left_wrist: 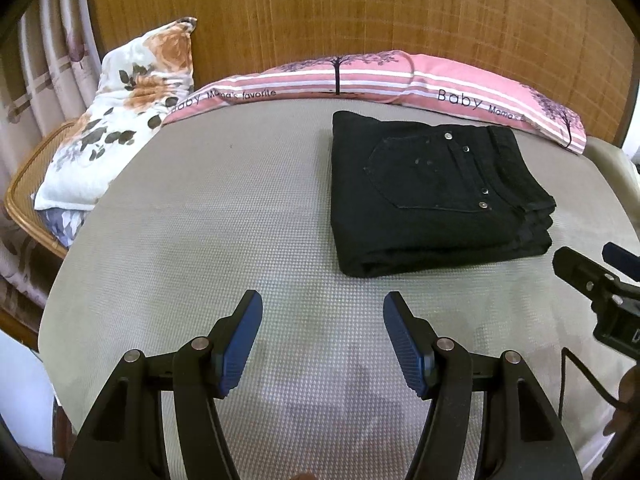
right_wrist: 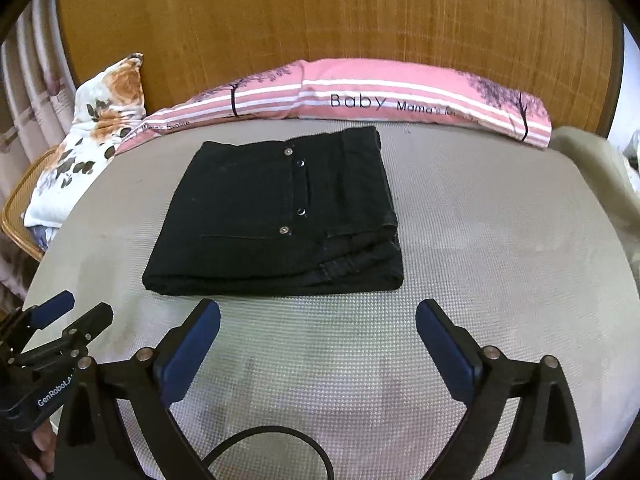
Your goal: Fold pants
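The black pants (left_wrist: 436,196) lie folded in a compact rectangular stack on the grey textured bed surface (left_wrist: 224,216), back pocket and rivets facing up. In the right wrist view the pants (right_wrist: 276,220) lie just ahead of the fingers. My left gripper (left_wrist: 322,312) is open and empty, hovering over bare surface to the near left of the stack. My right gripper (right_wrist: 318,318) is open and empty, just short of the stack's near edge. The right gripper shows at the right edge of the left wrist view (left_wrist: 592,276), and the left gripper at the lower left of the right wrist view (right_wrist: 72,318).
A pink striped pillow (left_wrist: 380,76) lies along the back against a wooden headboard (left_wrist: 360,8). A floral pillow (left_wrist: 120,112) leans at the back left over a rattan frame (left_wrist: 28,184). Curtains (left_wrist: 44,64) hang far left. A black cable (right_wrist: 276,440) loops near the right gripper.
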Demonstrator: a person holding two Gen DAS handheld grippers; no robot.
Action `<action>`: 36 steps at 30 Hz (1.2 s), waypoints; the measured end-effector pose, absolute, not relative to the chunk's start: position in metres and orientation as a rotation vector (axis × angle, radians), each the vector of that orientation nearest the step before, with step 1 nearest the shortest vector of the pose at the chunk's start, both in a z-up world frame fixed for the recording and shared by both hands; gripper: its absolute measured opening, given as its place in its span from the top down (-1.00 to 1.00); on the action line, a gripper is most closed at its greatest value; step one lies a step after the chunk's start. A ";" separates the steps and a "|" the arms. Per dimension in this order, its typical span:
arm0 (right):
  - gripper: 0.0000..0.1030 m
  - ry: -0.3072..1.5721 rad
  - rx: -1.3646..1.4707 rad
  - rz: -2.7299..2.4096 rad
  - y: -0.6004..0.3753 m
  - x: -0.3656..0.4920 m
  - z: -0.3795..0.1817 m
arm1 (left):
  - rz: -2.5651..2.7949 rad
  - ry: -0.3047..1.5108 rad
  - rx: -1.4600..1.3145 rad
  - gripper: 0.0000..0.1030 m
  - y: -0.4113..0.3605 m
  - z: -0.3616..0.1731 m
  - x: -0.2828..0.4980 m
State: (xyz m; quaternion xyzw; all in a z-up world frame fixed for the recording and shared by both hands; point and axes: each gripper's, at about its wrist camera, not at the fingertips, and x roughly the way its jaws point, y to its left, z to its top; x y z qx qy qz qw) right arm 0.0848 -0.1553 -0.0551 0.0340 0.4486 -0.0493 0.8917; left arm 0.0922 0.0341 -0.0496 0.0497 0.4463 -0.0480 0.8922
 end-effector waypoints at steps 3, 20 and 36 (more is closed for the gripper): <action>-0.94 0.926 0.060 -0.098 -0.150 0.081 -0.054 | -0.101 0.917 0.106 -0.24 0.032 -0.047 0.088; -0.97 0.926 0.033 -0.082 -0.139 0.076 -0.054 | -0.105 0.887 0.146 -0.24 0.018 -0.042 0.078; -0.97 0.949 0.015 -0.075 -0.137 0.079 -0.059 | -0.103 0.879 0.153 -0.24 0.015 -0.042 0.076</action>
